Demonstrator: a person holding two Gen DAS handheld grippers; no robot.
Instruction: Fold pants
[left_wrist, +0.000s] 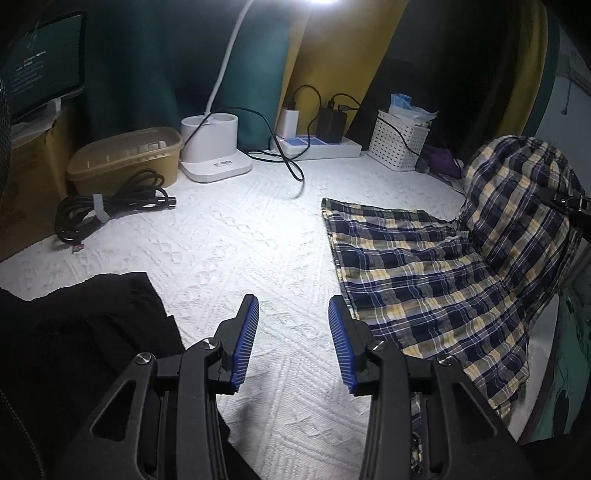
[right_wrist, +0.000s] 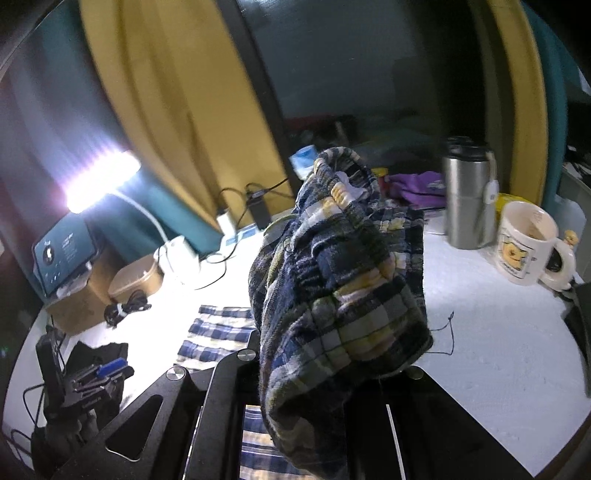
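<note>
Plaid pants in navy, yellow and white lie on the white textured cloth at the right. Their far end is lifted in a bunch by my right gripper. In the right wrist view the bunched waistband drapes over my right gripper and hides its fingertips; it is shut on the fabric. My left gripper is open and empty, low over the cloth just left of the pants' near edge. It also shows in the right wrist view.
A black garment lies at the near left. At the back stand a coiled black cable, tan box, lamp base, power strip and white basket. A steel tumbler and mug stand at the right.
</note>
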